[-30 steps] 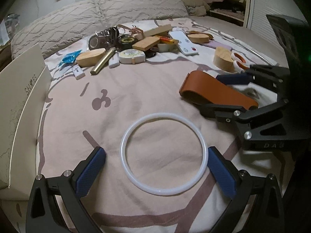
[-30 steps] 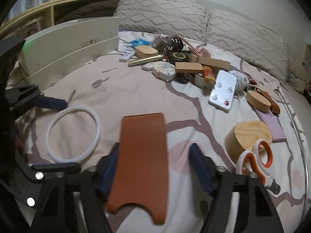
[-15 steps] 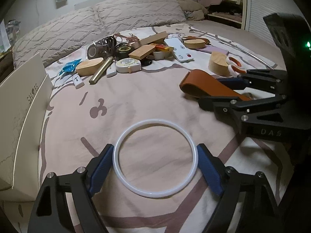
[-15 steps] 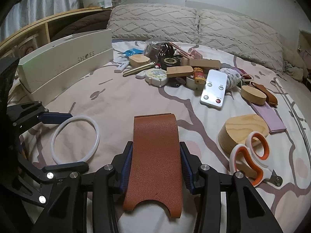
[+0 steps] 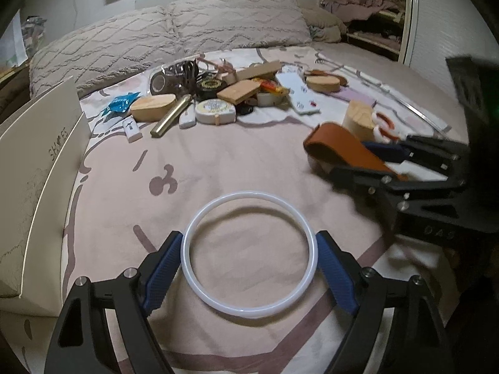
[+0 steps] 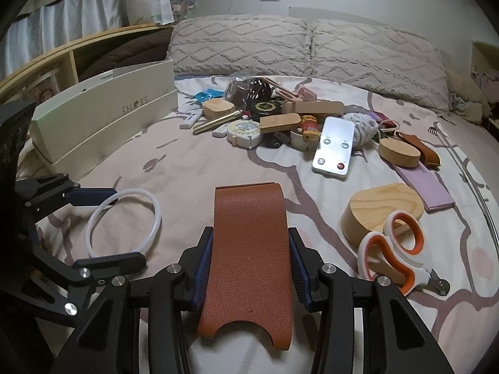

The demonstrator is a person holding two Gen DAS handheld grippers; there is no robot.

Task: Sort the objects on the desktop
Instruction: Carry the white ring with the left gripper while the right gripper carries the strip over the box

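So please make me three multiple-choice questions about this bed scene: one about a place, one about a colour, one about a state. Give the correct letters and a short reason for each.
1. Where does the white box marked SHOES stand?
A. at the side of the bed nearest the left tool
B. on the pillows
C. beside the scissors

2. What colour are the inner rims of the scissors' handles?
A. green
B. orange
C. blue

3. What is between the pads of the right tool?
A. nothing
B. the remote control
C. the brown leather piece

Answers:
1 A: the box stands on the left tool's side, far from the pillows.
2 B: the scissors have white handles with orange inside.
3 C: the right tool has both pads pressed on the brown leather piece; the remote control lies apart.
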